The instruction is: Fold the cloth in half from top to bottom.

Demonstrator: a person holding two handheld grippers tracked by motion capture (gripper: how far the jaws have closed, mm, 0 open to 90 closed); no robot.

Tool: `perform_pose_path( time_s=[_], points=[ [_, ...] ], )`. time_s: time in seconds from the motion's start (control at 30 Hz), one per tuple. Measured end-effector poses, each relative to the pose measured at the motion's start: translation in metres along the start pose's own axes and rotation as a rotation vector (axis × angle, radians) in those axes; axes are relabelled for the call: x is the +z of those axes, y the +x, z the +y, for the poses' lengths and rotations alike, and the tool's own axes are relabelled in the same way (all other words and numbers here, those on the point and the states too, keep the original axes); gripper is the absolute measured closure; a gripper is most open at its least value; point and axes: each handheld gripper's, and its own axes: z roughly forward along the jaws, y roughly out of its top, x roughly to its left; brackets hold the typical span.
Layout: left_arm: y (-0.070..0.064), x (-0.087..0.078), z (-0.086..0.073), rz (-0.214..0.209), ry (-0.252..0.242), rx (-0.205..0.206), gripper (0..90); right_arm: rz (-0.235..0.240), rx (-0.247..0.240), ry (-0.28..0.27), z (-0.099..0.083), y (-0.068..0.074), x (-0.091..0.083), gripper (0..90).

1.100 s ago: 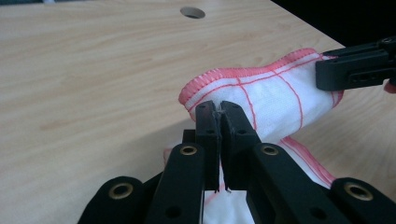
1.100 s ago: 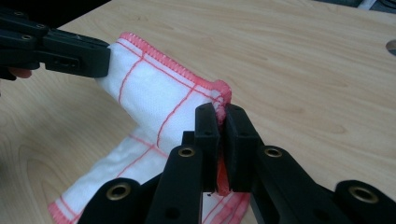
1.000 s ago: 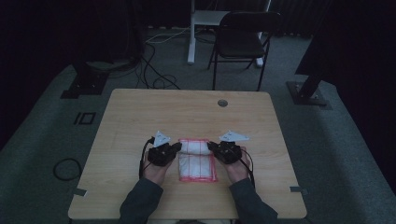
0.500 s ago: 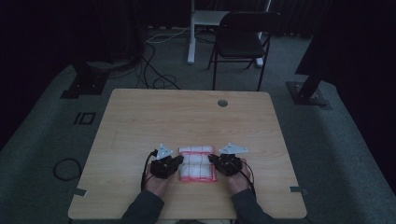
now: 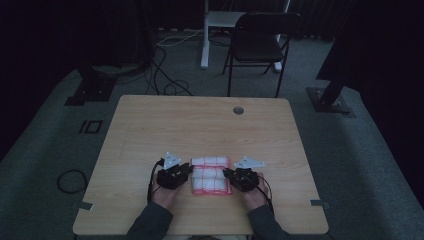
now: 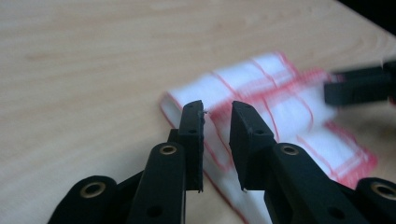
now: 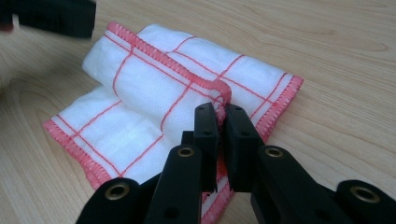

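Bare table (image 5: 200, 125) lies open beyond the cloth (image 5: 210, 175); nothing blocks passage there.

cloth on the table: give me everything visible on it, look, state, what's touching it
The cloth is white woven fabric with a thin red grid and red stitched edges. It lies partly folded on the wooden table, near the person's edge, an upper layer rolled over a flat lower one. The right hand-held gripper is closed on the folded red hem at one end. The left hand-held gripper straddles the opposite edge, jaws slightly apart; the cloth is blurred in that view.
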Motion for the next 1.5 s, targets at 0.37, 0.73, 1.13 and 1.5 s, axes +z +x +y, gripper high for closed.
perform_pose_path(
  time_s=[0.37, 0.73, 1.13, 1.5],
  points=[
    [0.005, 0.032, 0.020, 0.011, 0.059, -0.035, 67.1, 0.001, -0.008, -0.008, -0.003, 0.001, -0.002, 83.7],
    [-0.005, 0.024, 0.005, -0.029, 0.082, -0.029, 65.2, -0.010, 0.000, -0.006, -0.008, -0.006, -0.014, 60.3],
    [-0.013, 0.001, -0.016, -0.063, 0.071, -0.009, 64.0, -0.009, -0.001, 0.008, -0.014, -0.009, -0.025, 57.8],
    [-0.017, -0.002, -0.037, -0.052, 0.092, 0.009, 63.6, -0.022, 0.027, -0.004, -0.017, -0.018, -0.032, 58.1]
  ],
)
